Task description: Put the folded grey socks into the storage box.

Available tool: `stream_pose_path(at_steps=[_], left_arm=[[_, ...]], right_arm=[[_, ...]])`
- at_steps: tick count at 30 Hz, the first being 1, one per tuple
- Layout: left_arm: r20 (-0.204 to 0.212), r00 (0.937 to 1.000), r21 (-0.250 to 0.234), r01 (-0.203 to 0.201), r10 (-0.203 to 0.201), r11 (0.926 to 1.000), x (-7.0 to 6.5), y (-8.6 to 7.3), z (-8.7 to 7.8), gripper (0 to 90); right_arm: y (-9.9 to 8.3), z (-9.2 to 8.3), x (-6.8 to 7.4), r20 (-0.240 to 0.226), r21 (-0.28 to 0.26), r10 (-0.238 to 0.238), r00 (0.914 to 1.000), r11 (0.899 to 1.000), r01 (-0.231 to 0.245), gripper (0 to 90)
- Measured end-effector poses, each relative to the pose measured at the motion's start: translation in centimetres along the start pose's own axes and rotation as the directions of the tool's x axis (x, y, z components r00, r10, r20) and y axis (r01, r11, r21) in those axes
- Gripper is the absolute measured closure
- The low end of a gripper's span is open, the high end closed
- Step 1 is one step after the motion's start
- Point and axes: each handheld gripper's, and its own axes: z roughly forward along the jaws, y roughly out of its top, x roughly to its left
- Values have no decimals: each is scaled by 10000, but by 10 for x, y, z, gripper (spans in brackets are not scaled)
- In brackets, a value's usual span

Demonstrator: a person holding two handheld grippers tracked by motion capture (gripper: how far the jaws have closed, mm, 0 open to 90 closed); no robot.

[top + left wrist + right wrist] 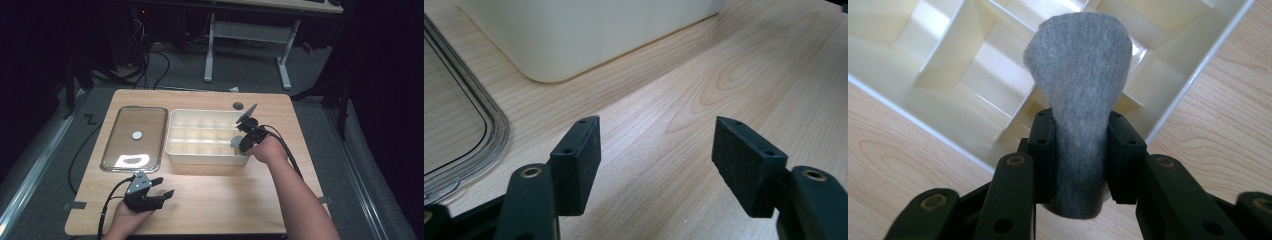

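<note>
My right gripper [243,144] [1080,120] is shut on a grey cloth piece [1079,65] [235,142]. It holds the piece over the right end of a white compartment box [172,150] [1193,70]. The cloth fans out beyond the pads, above the box's dividers. My left gripper [167,194] [656,124] stays open near the table's front left, low over bare wood, with nothing between its pads. The box's near wall [589,35] stands just ahead of it.
A clear plastic lid [120,160] [484,125] lies flat left of the box, with a small grey disc [137,134] on it. Another grey disc [238,105] rests on the table behind the box. A desk frame and cables are on the floor beyond the table.
</note>
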Motion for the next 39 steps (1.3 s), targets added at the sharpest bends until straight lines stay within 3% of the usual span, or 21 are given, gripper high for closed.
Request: stream_pose_path(at_steps=[8, 10, 11, 19, 27, 39], left_arm=[[-18, 10000, 37, -3, 3, 10000, 0, 0, 2, 368], [-6, 10000, 59, -30, 30, 10000, -1, -1, 2, 368], [-10, 10000, 70, -24, 24, 10000, -1, -1, 2, 368], [13, 10000, 171, 98, -98, 9998, 1, -1, 3, 373], [20, 10000, 241, 56, -56, 9997, 1, 0, 5, 377], [113, 9999, 511, -91, 85, 9987, -2, -2, 6, 382]], right_arm=[[4, 14, 6, -17, 536, -675, 9977, 9963, 675, 714], [5, 16, 8, 31, 658, -555, 9985, 9963, 552, 715], [5, 17, 7, 52, 634, -777, 9970, 9950, 772, 715], [6, 21, 8, 46, 754, -860, 9963, 9935, 854, 715], [7, 30, 8, 25, 1006, -955, 9954, 9904, 948, 714], [5, 39, 8, 101, 962, -934, 9956, 9911, 920, 714]])
